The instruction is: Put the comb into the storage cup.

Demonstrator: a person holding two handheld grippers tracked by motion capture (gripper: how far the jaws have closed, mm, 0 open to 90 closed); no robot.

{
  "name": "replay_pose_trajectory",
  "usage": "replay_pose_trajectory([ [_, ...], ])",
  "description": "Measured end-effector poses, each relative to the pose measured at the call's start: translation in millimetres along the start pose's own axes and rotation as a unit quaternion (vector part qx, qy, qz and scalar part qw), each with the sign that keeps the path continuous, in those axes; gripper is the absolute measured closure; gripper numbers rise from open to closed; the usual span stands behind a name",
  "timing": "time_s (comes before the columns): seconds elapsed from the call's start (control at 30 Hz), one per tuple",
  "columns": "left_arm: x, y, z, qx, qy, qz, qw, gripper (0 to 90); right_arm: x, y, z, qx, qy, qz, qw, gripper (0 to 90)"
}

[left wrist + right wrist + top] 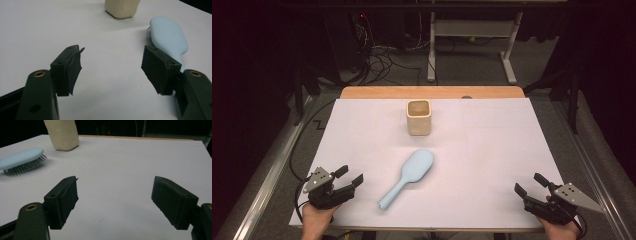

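Pale-blue hairbrush [409,176] lies bristles down on the white worktop [492,150], just beyond the left gripper [350,177] fingers, well left of the right gripper [528,184] fingers. Both pairs wide open, empty. Cream cup [418,117] farther off.

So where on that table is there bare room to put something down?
Plenty. The white sheet lies bare from the cream cup and the blue hairbrush across to the right gripper. The far left corner beside the cup is bare too. It is tightest between the left gripper and the brush handle.
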State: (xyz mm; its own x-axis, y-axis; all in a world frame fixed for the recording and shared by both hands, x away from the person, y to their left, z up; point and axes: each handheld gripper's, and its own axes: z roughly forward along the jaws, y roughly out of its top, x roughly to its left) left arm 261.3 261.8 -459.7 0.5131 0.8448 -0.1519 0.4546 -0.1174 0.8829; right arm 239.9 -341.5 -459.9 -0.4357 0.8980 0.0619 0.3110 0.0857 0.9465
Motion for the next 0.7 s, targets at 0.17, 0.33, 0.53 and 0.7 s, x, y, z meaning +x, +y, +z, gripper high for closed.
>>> replay_pose_trajectory([
  [0.17, -2.3, 1.2, 1.6, 0.001, -0.001, 0.003, 1.0, 32.5, 0.3, 0.0, -0.1, -0.003, 0.0, -0.001, 1.0, 21.6],
  [0.33, -4.0, 2.2, 2.6, 0.001, -0.002, 0.004, 1.0, 32.6, 0.4, 0.0, 0.7, 0.003, -0.002, -0.007, 1.0, 21.9],
  [0.53, -5.6, 3.5, 3.7, 0.001, -0.005, 0.002, 1.0, 33.3, 0.3, 0.0, 0.7, 0.002, 0.0, -0.005, 1.0, 21.9],
  [0.7, -8.0, 4.6, 5.1, 0.0, -0.007, 0.003, 1.0, 33.3, 0.3, 0.0, 1.0, 0.002, 0.002, -0.005, 1.0, 21.9],
])
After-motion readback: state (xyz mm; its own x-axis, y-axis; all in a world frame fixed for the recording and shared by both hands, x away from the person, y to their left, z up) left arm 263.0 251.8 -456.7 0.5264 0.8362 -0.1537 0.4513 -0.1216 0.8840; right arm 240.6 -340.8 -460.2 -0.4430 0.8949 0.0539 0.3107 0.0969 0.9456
